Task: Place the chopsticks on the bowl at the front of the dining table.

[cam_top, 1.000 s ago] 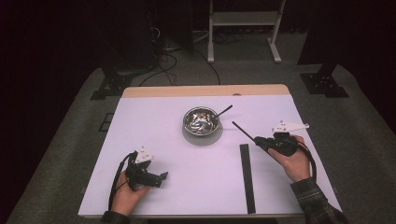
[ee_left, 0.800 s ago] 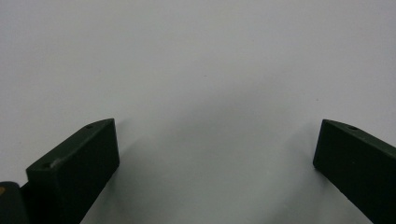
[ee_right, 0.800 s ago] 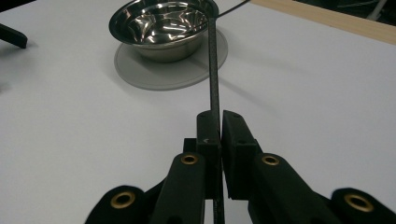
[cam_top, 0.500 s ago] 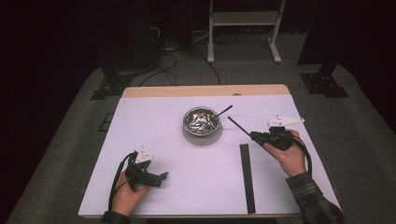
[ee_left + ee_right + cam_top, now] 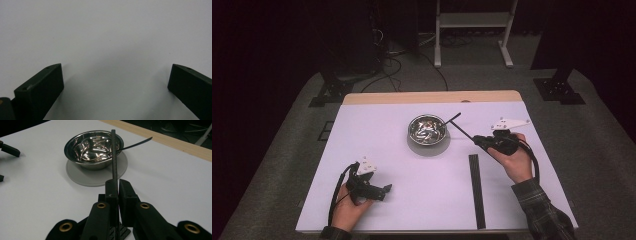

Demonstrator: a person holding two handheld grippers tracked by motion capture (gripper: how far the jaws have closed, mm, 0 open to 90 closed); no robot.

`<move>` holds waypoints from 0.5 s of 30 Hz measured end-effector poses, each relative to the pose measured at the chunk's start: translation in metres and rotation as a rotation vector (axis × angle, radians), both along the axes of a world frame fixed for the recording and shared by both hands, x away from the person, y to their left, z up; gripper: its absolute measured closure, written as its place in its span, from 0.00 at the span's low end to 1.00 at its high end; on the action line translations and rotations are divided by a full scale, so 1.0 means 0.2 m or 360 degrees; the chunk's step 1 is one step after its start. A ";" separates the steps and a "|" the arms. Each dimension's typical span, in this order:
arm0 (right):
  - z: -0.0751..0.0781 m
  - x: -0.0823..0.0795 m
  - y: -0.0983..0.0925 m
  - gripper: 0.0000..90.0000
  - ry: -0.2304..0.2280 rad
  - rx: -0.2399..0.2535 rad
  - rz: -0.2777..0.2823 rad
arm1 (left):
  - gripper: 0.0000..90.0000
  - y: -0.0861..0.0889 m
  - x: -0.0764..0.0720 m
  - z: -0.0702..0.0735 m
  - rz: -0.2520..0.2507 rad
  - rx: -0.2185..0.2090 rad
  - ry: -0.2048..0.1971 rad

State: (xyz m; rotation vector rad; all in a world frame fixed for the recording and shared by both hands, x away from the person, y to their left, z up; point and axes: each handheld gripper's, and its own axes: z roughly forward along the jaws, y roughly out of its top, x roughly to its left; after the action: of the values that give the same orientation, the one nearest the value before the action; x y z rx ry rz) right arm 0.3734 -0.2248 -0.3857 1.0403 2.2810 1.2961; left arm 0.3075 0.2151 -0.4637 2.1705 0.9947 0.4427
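My right gripper (image 5: 477, 139) (image 5: 117, 186) is shut on a thin black rod (image 5: 114, 157) at the right of the table. The rod (image 5: 465, 132) slants up and left, and its tip stands near the rim of a shiny metal bowl (image 5: 427, 129) (image 5: 93, 147). The bowl sits on a round grey mat (image 5: 424, 148) (image 5: 100, 176). A thin dark handle (image 5: 453, 118) (image 5: 136, 143) leans out over the bowl's right rim. My left gripper (image 5: 385, 190) (image 5: 116, 77) rests at the front left, open, with bare white sheet between its jaws.
A long flat black strip (image 5: 476, 190) lies on the white sheet (image 5: 377, 140) in front of the right hand. A bare wooden edge (image 5: 432, 97) runs along the table's far side. Stands and cables sit on the dark floor beyond.
My right hand has lifted a little and shifted towards the bowl, carrying the rod with it. The left hand has stayed in place.
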 end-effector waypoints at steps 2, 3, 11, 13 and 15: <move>0.00 0.01 0.01 0.95 -0.0003 0.0000 0.0002 | 0.00 0.00 0.00 0.00 0.0000 -0.0001 -0.0001; 0.01 0.01 0.02 0.95 -0.0003 0.0001 0.0003 | 0.00 0.00 0.00 0.00 0.0000 -0.0001 0.0000; 0.02 0.06 0.08 0.95 0.0003 -0.0004 0.0001 | 0.00 0.00 0.00 0.00 -0.0004 0.0008 -0.0001; 0.02 0.08 0.11 0.95 0.0016 -0.0005 0.0011 | 0.00 0.00 0.00 0.00 -0.0004 0.0006 -0.0002; 0.02 0.09 0.12 0.95 0.0019 -0.0005 0.0013 | 0.00 0.00 0.00 0.00 -0.0002 0.0005 -0.0002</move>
State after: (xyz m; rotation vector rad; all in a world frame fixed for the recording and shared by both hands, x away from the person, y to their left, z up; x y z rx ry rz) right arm 0.3911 -0.2012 -0.3821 1.0411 2.2980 1.2922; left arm 0.3077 0.2154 -0.4636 2.1732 0.9922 0.4454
